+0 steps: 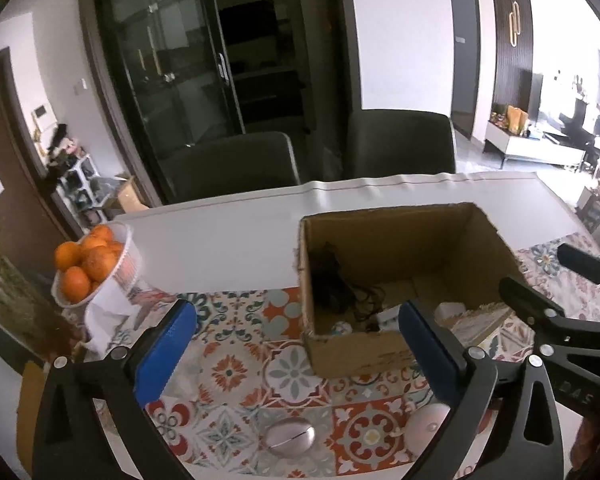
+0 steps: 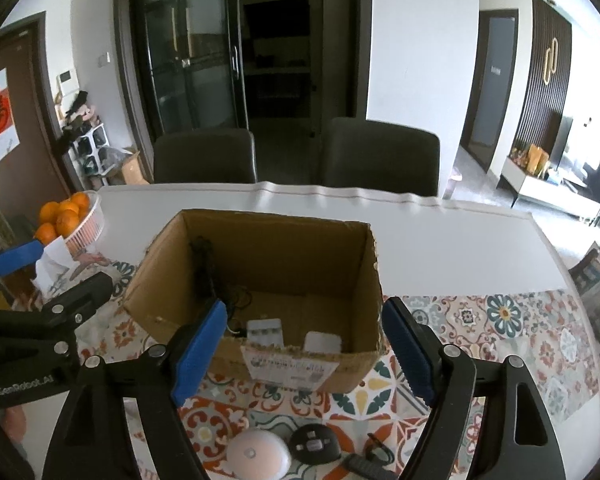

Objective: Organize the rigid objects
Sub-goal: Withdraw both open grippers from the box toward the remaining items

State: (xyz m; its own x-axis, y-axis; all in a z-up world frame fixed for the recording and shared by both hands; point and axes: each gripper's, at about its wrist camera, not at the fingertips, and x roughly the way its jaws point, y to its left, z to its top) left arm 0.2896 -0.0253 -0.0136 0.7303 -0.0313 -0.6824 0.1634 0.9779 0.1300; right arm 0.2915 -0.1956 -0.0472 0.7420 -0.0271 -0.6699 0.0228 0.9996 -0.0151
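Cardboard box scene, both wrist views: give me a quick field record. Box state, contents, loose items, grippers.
box: cardboard box, open top, upright on patterned tablecloth
contents: black cable bundle at left wall; two small white items at the near wall
loose items: white round device, black round device, dark strap-like item, pinkish oval case, all in front of box
bowl of oranges: left of box
left gripper: open, empty
right gripper: open, empty, facing the box front
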